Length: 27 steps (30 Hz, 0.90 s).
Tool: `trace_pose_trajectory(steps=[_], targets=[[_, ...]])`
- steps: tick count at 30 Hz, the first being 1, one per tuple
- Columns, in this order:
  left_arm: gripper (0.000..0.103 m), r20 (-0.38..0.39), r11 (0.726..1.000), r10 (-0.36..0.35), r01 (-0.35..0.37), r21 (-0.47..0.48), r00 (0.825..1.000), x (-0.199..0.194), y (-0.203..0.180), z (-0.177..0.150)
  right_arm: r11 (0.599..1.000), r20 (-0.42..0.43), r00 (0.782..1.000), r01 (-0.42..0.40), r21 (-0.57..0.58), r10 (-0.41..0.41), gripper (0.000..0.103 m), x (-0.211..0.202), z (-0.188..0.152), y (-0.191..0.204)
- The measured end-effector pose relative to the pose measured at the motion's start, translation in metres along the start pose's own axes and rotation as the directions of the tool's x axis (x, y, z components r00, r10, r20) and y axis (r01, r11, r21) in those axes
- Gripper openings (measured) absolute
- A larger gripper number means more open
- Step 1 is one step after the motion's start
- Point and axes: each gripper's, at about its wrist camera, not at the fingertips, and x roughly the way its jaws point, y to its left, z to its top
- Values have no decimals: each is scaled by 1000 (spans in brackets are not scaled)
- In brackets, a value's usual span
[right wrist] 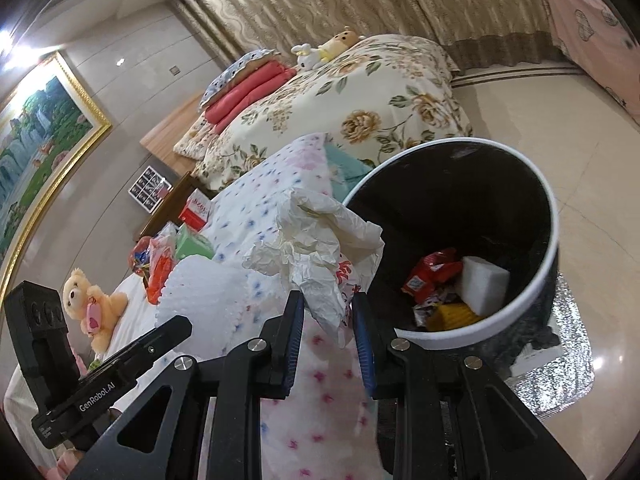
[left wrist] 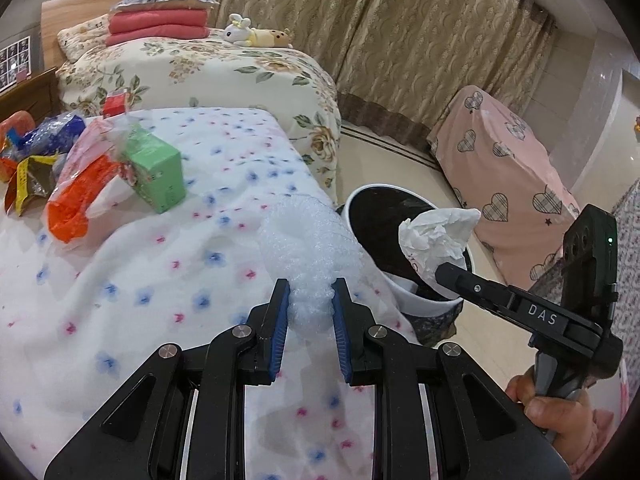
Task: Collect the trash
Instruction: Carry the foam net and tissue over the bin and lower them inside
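In front of me a bed draped in a white sheet with blue and pink flowers carries, at its far left end, a heap of crumpled wrappers, an orange-and-clear plastic bag and a green box tilted against that bag, with a red-and-white carton just behind them. Near that same end a cream teddy bear sits on the sheet. On the glossy tiled floor, just beside the bed's corner, stands a white-rimmed bin with a black liner.

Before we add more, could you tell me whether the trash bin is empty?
Not empty: the trash bin already holds a red wrapper, a white block and something yellow.
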Motion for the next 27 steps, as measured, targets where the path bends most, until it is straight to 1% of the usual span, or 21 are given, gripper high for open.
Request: trace_pose_trajectory(steps=[13,27], targets=[[20,-7,997,-36,36,64,999,15,-34,12,999,41,998,38,24,-39,25,-16,6,-22],[20,-34,989,-65,69,132,997,42,-68,23,995,43,995,90,47,-92,25,-18,16,-48]])
